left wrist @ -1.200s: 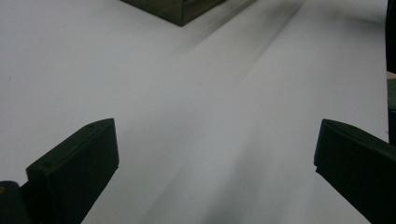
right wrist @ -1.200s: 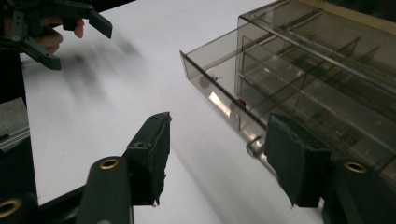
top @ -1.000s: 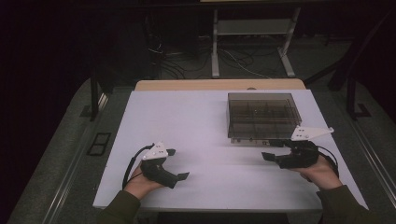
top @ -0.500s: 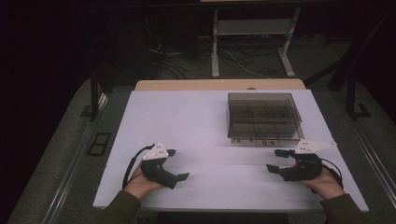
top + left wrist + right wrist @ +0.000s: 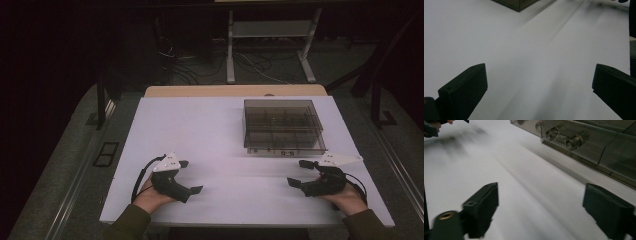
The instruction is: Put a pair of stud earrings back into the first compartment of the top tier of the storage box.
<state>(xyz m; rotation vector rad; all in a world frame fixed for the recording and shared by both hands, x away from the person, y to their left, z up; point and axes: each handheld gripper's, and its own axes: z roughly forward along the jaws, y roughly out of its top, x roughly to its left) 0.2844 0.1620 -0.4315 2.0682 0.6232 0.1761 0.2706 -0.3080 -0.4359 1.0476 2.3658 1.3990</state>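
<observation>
Now, from the high view, both hands sit low at the near edge of the white counter (image 5: 215, 130), well apart from each other. At the left, the left gripper (image 5: 191, 176) rests on the counter with its jaws spread wide and nothing between them, a black cable looping back behind the hand. Over at the right, the right gripper (image 5: 298, 173) is down by the near right corner, just in front of the clear plastic box (image 5: 282, 125), and its jaws have just been opening, with only bare counter between them. That box, smoky and see-through with dividers inside, stands on the far right half of the counter, lid down. On to the left gripper view: the left gripper (image 5: 539, 82) shows two black jaws standing far apart over plain white counter (image 5: 524, 50), holding nothing, and a corner of the box (image 5: 520, 3) peeks in at the top. And the right gripper view: the right gripper (image 5: 540, 202) gapes wide and empty, with the box (image 5: 599, 142) close ahead on the right, its front edge and small clear hinges plain to see.
</observation>
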